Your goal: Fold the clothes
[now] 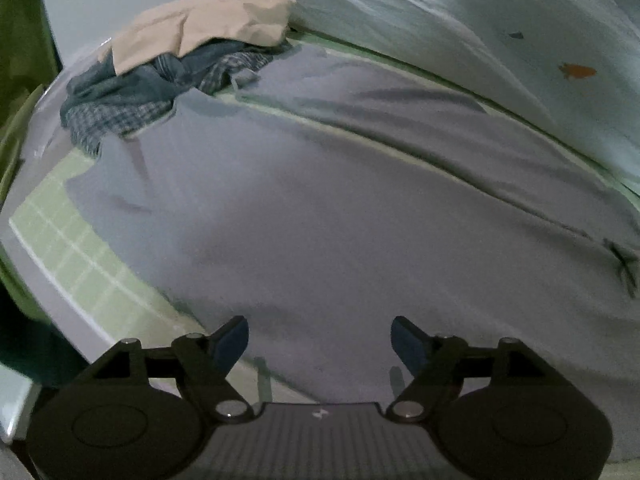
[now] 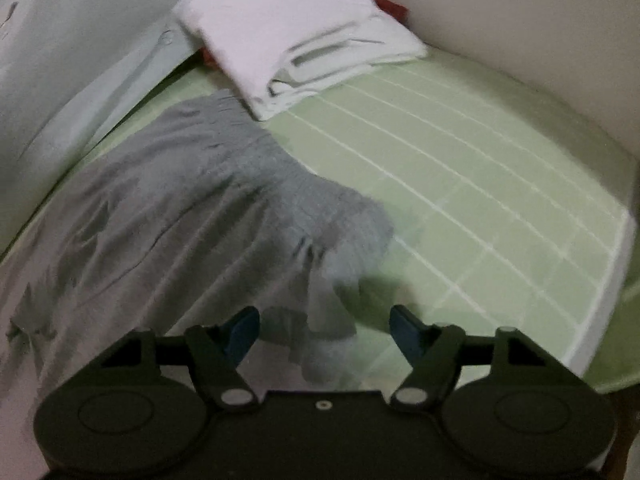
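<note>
Left wrist view: your left tool (image 1: 320, 340) hangs open, empty, over the wide grey cotton garment (image 1: 340, 208) spread across the green gridded mat (image 1: 76, 264). Your right tool (image 2: 324, 330) gapes above its gathered, possibly elasticated hem (image 2: 316, 216), probably lining up a fold grasp.

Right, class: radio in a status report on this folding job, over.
Left gripper open, empty. Right gripper open over grey garment edge. Garment spread on green mat, unfolded. Unfolded pile and folded white stack lie beyond.

Parted tongs (image 2: 324, 330) over seemingly gathered grey garment (image 2: 192, 208).
</note>
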Demonstrator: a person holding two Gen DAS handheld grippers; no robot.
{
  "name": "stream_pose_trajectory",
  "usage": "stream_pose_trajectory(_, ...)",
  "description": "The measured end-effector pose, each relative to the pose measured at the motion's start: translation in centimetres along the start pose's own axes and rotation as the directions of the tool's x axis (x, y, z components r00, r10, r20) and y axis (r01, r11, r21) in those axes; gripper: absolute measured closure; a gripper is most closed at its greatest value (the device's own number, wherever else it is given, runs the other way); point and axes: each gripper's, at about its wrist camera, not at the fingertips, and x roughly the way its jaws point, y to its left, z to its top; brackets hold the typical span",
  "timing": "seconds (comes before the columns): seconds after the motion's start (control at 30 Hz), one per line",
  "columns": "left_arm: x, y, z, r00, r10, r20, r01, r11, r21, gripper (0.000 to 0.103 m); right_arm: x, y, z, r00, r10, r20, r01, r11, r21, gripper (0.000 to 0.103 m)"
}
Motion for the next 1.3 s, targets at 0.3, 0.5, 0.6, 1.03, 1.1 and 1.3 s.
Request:
stream_pose_trajectory(0.3, -0.1, -2.0, -0.7, 1.0, 0.007, -0.006, -0.007, 0.999, -0.053, 0.024, 1.2, -3.8, 3.4, 0.999, -0.026, 0.025, 0.027, 0.999, -0.022, 0.098)
stream_pose_trajectory(0.5, 0.3, -0.6, -0.3, 0.999, 0.028, -0.016, -0.03, 0.994, -0.108, 0.024, 0.3, -4.7, 2.5, 1.0, -0.021, 0.007, 0.021, 0.999, 0.039, 0.054)
stream_pose_trajectory(0.6, 0.8, 1.7, 0.2, 0.999, 0.047, -0.024, -0.05, 0.986, -0.16, 0.023, -0.5, -3.9, 0.9, 1.0, -0.002, -0.001, 0.002, 0.998, 0.067, 0.029)
stream_pose_trajectory(1.03, 4.1, 15.9, 4.6, 0.984, 0.174, -0.035, -0.177, 0.941, -0.287, 0.023, -1.7, 3.0, -4.8, 0.996, -0.08, 0.025, 0.078, 0.993, 0.084, 0.0)
stream_pose_trajectory(1.1, 4.9, 17.7, 5.4, 0.982, 0.187, -0.024, -0.186, 0.939, -0.29, 0.023, -1.6, 3.4, -5.2, 0.993, -0.108, 0.038, 0.104, 0.99, 0.093, 0.0)
stream_pose_trajectory(1.3, 7.5, 21.4, 7.7, 0.976, 0.22, 0.001, -0.209, 0.928, -0.307, 0.024, -1.3, 4.5, -5.7, 0.981, -0.186, 0.059, 0.179, 0.978, 0.109, 0.0)
